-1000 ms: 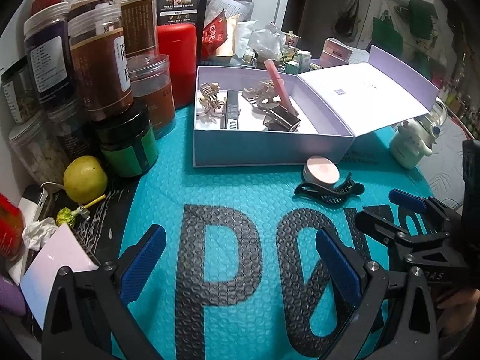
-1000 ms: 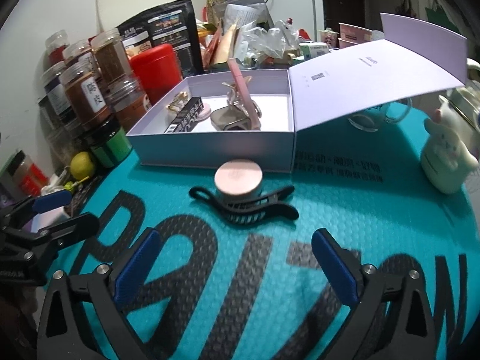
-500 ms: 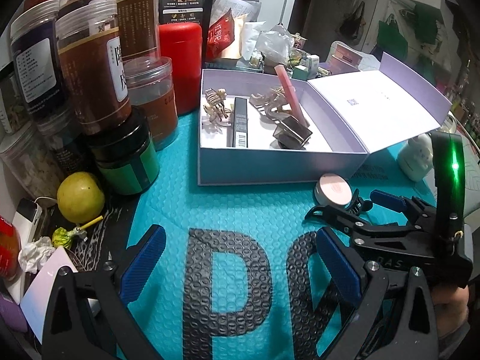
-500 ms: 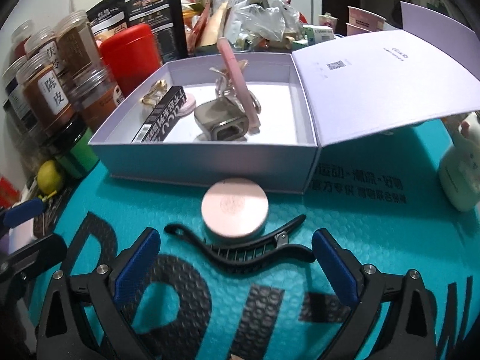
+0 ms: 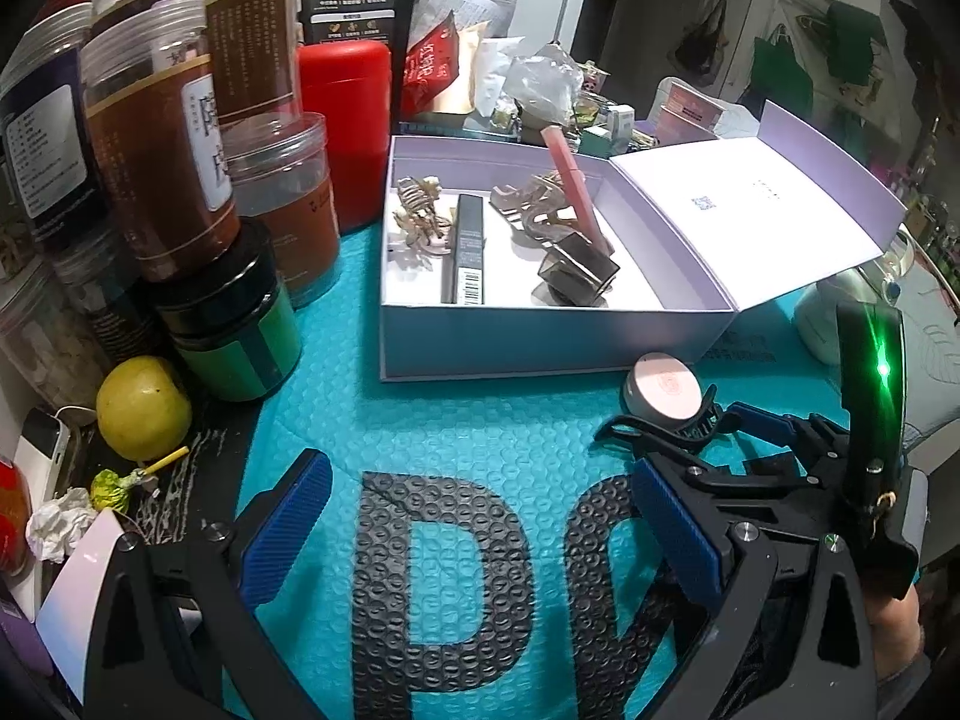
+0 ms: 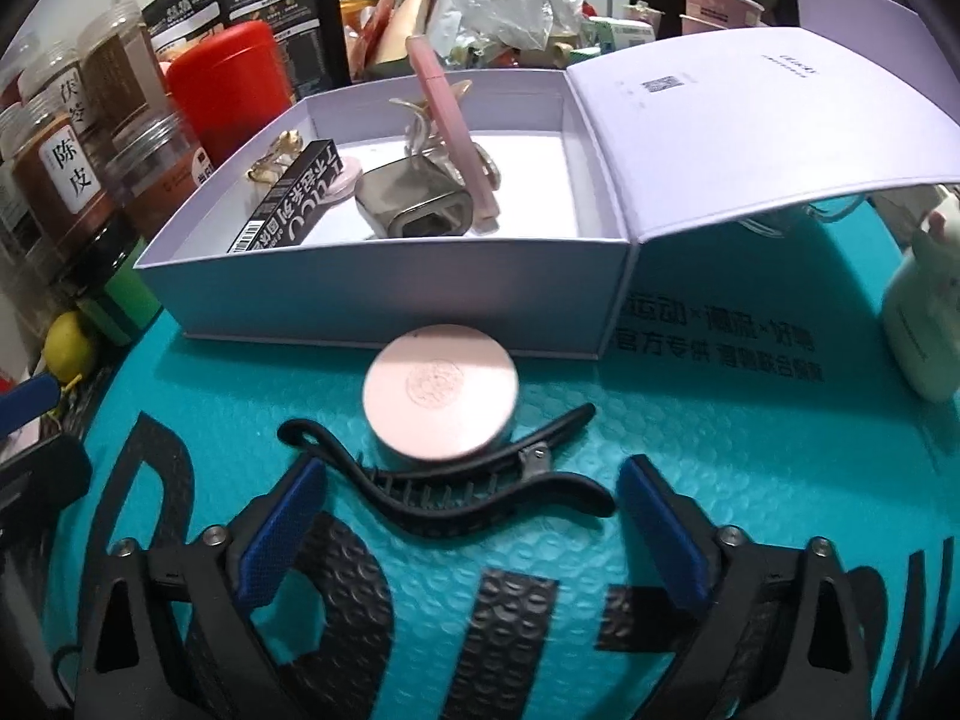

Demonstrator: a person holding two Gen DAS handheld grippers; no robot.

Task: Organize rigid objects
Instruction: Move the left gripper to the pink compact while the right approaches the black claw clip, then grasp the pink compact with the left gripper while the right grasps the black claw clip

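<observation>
Legible writing: a spice jar (image 6: pixel 60 180) far left of the right gripper (image 6: pixel 474 534) carries a white label reading "陈皮". The black carton (image 6: pixel 288 210) inside the lavender box (image 6: pixel 384 294) bears a barcode and inverted lettering I cannot read reliably. The teal bubble mat (image 6: pixel 750 480) shows large black letters, "P" in the left wrist view, plus small Chinese print ahead-right of the right gripper, partly blurred.

The black hair clip (image 6: pixel 456 480) lies on the mat just ahead of the right gripper's blue pads (image 6: pixel 282 534), reaching in between them, none touching it. The pink round tin (image 6: pixel 441 399) sits touching the clip's far side, just before the box wall.

Against the earlier frames, the right gripper stands nearer and lower over the clip. Its jaws have just been closing yet remain released. The left gripper (image 5: pixel 480 528) is spread wide over bare mat, gripping nothing.
</observation>
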